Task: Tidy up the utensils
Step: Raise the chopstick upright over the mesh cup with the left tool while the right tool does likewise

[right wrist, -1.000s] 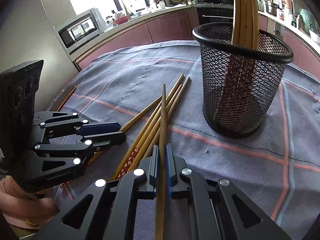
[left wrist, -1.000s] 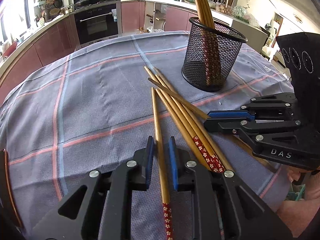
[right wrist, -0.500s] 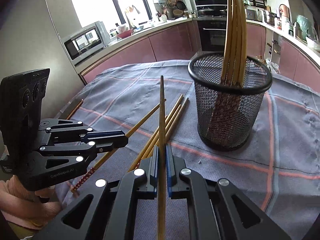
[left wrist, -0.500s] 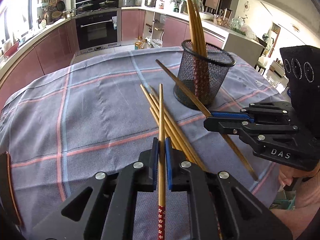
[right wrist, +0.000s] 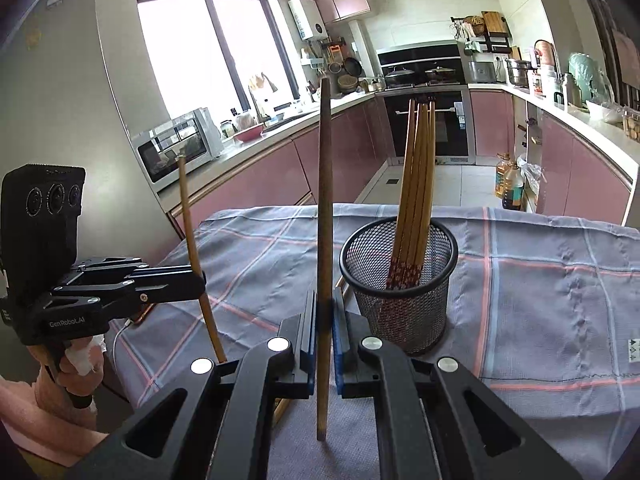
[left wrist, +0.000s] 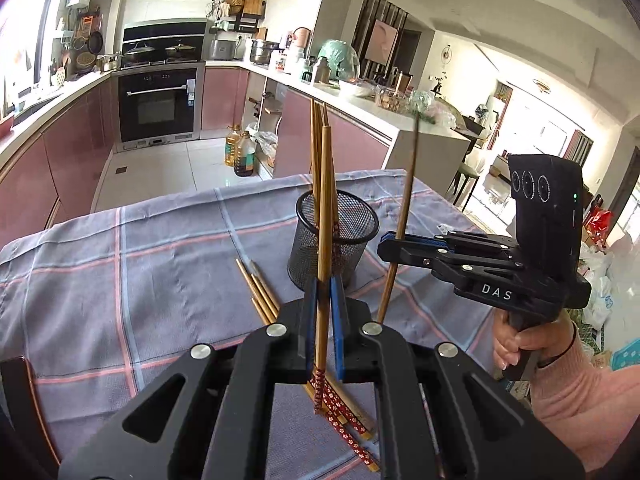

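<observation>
Chopsticks: in the left wrist view, the left gripper [left wrist: 323, 312] has its fingers clamped on one bamboo chopstick [left wrist: 325, 216] held near upright before the mesh holder [left wrist: 340, 240]; loose chopsticks [left wrist: 260, 292] lie on the cloth-covered counter [left wrist: 120, 272]. In the right wrist view, the right gripper [right wrist: 325, 332] pinches another chopstick [right wrist: 324, 200] upright beside the holder.

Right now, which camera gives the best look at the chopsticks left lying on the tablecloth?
The left wrist view. It shows the loose chopsticks on the tablecloth beside the mesh cup, with their red flowered ends near the bottom edge. The right wrist view hides nearly all of them behind its own tongs.
</observation>
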{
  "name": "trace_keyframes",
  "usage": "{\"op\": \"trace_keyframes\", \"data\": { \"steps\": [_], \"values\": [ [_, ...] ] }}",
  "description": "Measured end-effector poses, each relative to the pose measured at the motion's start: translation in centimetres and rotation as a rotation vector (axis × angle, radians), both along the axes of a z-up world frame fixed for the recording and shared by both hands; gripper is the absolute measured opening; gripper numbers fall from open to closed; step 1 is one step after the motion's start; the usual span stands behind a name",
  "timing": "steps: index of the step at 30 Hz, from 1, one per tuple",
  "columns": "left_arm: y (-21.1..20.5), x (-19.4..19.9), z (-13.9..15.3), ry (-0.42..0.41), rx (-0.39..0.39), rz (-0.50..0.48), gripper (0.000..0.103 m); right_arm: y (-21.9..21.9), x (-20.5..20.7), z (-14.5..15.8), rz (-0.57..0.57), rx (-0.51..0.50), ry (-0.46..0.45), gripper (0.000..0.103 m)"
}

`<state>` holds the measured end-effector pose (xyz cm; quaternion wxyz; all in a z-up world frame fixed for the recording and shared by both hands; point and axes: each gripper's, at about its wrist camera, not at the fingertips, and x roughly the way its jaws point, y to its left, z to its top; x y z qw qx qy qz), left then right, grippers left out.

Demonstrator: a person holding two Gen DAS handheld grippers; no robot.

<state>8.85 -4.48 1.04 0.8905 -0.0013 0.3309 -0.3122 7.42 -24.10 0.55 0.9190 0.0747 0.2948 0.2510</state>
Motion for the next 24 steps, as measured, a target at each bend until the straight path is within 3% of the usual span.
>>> {"op": "trace_keyframes", "data": {
  "steps": [12, 24],
  "values": [
    [-1.1, 2.8, 5.0, -0.082, -0.079, 0.029, 0.007, -1.4, 1.4, 4.8, -0.030, 0.009, -0.107, 0.006],
    [-4.9, 3.9, 10.0, -0.218, -0.068, 0.019, 0.007, -3.1, 3.3, 8.2, -0.074, -0.005, -0.185, 0.006]
  ]
}}
